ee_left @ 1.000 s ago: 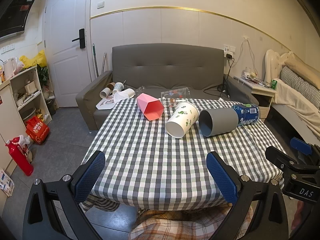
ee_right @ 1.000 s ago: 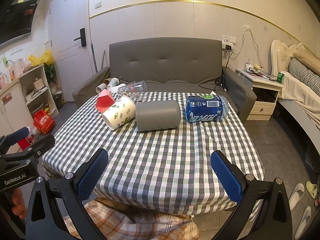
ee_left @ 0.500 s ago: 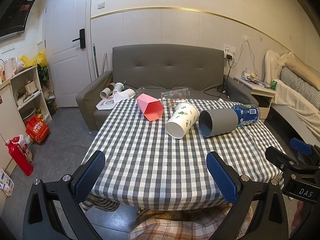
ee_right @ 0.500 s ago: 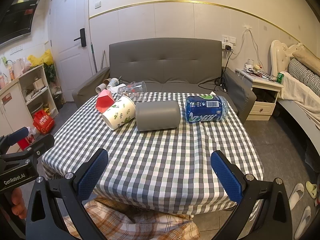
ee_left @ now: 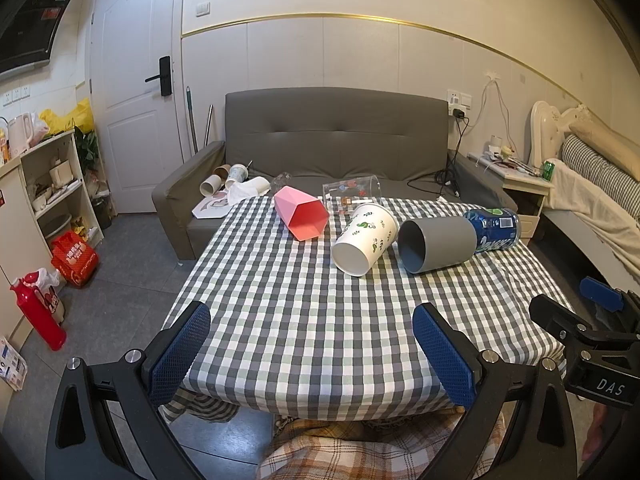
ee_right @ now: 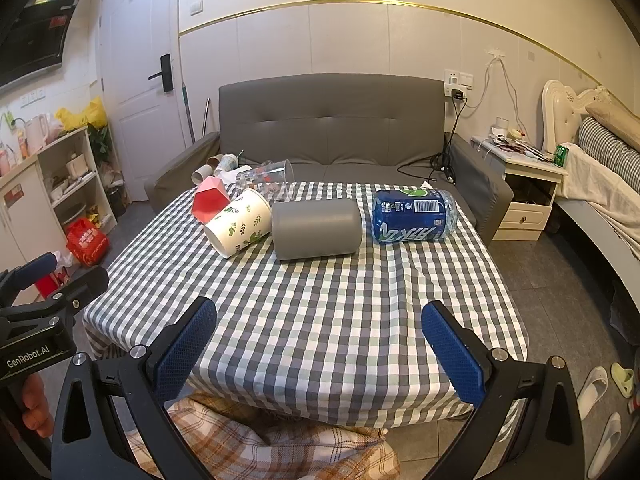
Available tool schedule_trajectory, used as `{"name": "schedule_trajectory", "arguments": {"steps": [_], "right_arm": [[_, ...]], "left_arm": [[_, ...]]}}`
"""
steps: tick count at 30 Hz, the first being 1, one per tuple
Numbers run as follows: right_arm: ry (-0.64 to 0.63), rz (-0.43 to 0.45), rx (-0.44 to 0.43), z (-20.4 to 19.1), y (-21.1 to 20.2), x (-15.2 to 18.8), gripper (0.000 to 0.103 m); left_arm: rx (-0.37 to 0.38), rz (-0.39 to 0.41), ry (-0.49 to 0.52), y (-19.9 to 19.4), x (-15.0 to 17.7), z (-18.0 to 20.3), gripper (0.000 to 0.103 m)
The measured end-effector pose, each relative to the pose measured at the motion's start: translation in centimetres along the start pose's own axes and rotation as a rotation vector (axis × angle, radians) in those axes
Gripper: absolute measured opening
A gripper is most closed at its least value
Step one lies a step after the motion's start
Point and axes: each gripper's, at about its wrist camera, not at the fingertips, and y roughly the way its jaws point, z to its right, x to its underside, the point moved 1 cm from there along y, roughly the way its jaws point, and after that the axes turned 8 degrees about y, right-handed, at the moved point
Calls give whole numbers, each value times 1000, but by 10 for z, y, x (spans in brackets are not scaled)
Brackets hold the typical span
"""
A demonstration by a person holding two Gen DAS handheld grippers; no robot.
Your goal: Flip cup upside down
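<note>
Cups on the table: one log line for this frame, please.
phase: pre-grasp | left hand-held gripper: open, empty | right hand-held gripper: open, empty | pink cup, white paper cup, grey cup: all on their sides, untouched

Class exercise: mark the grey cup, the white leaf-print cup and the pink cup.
grey cup (ee_right: 318,230): right wrist view, curved side wall.
white leaf-print cup (ee_left: 370,232): left wrist view, printed side.
pink cup (ee_left: 298,212): left wrist view, faceted side.
</note>
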Motion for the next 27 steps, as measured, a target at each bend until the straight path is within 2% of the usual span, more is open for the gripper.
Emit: {"name": "schedule_trajectory", "arguments": {"steps": [9,14,15,20,27], "right_arm": [[-8,-7,2,0,2,3,103],[-23,-15,9,-3,3,1,103],[-26,-20,12,-4,3,0,103],[-49,-43,35,-8,7,-8,103],[-87,-105,15,-35,25,-36,103]], "left_arm": [[25,2,10,1,0,0,103],[58,1,17,3,2,-2,103],[93,3,35,5,1,-3,103],[100,-32,25,20,-7,-19,103],[79,-70,10,46,-23,-47,103]]}}
